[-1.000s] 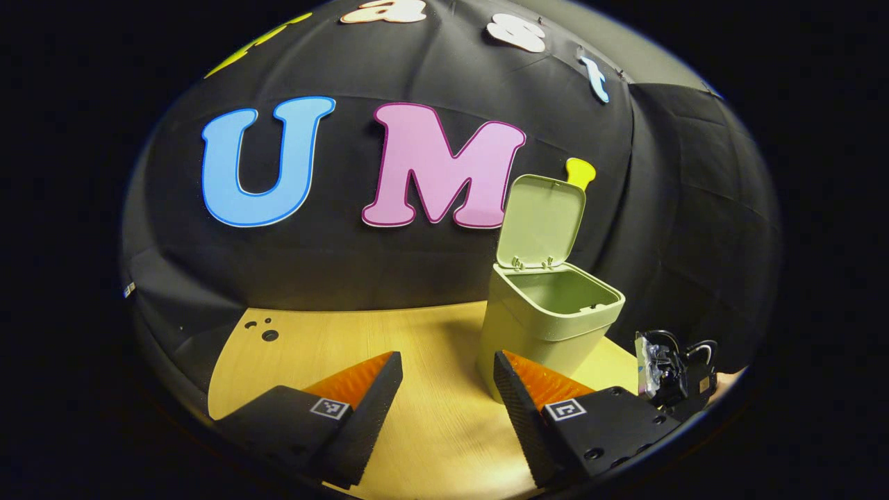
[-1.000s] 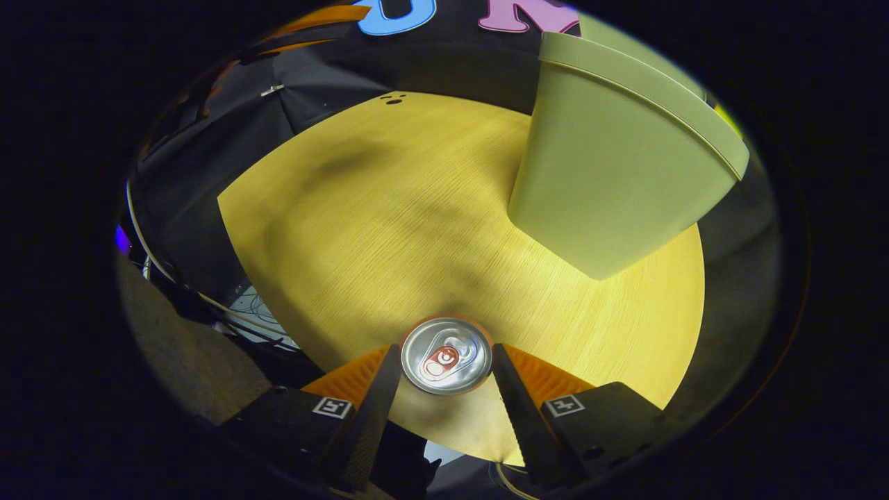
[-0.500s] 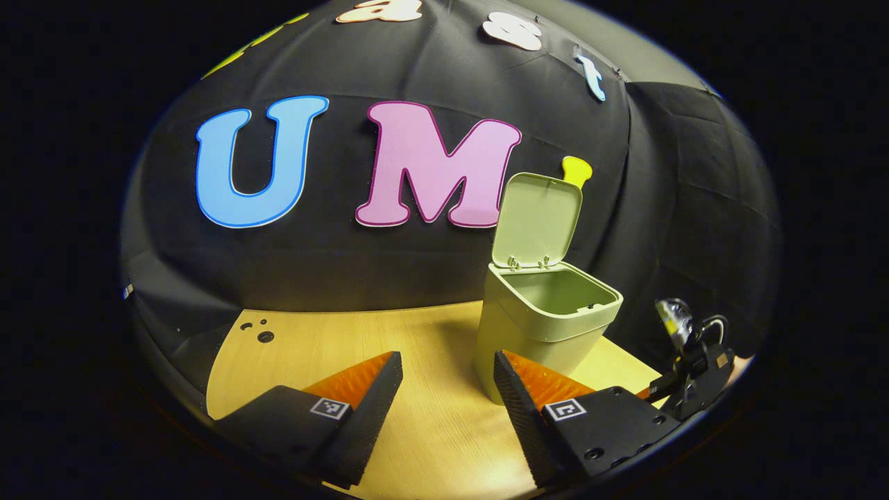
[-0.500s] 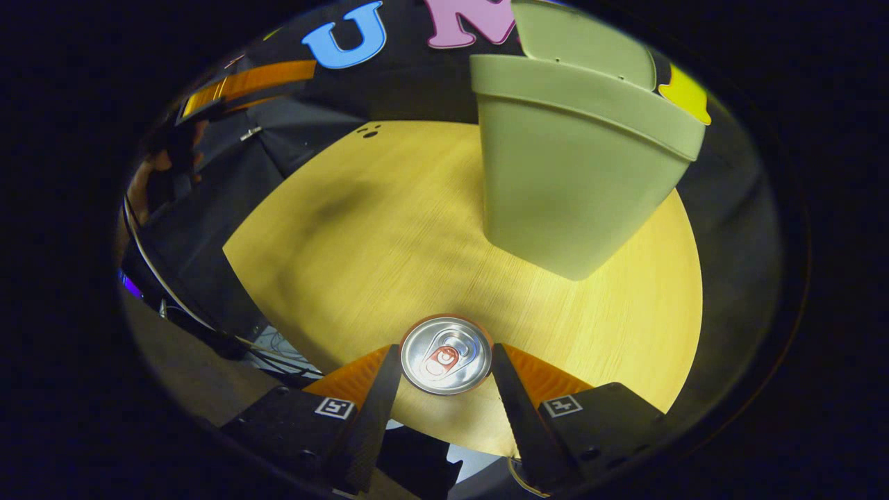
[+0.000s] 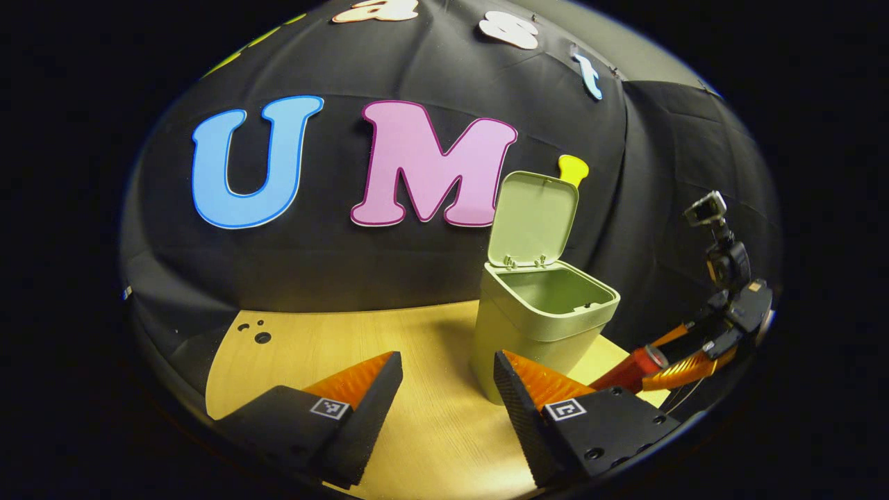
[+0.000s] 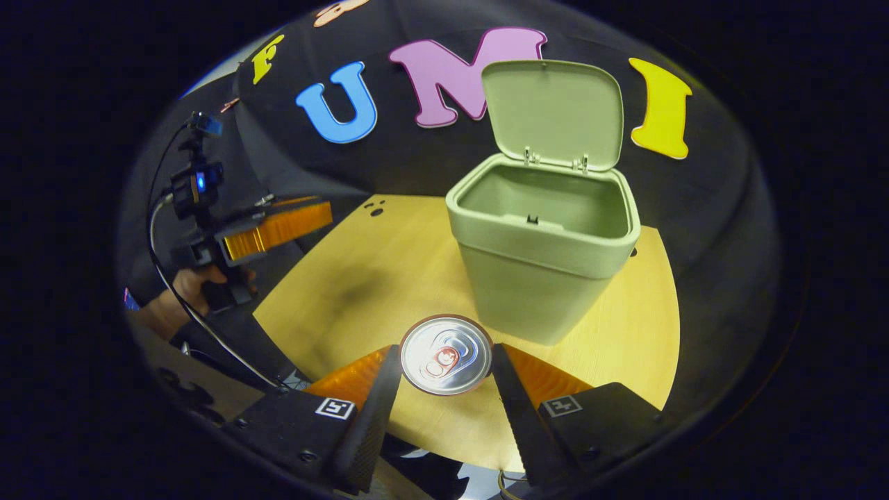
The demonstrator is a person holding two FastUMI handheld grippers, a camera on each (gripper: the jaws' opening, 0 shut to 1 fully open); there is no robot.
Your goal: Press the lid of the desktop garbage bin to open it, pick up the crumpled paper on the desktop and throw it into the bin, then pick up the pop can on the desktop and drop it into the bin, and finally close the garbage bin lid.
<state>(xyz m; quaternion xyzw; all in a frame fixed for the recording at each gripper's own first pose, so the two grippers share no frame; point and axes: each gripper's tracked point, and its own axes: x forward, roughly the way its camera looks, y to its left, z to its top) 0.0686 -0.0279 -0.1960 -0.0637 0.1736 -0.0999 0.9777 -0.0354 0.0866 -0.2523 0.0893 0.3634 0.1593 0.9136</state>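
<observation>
Pop can [image 6: 446, 354] pinched upright between the right tongs [image 6: 446, 364], lifted off the bench [image 6: 361, 278] short of the bin [image 6: 545, 239] (lid [image 6: 552, 111] up, ready). Left tongs [image 5: 448, 375] spread, parked clear.

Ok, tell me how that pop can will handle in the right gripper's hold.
The pop can looks thin-walled metal, so a hard squeeze from the right gripper would probably dent it. Its smooth round side may slip or twist. Held off the table, it seems light, likely empty.
</observation>
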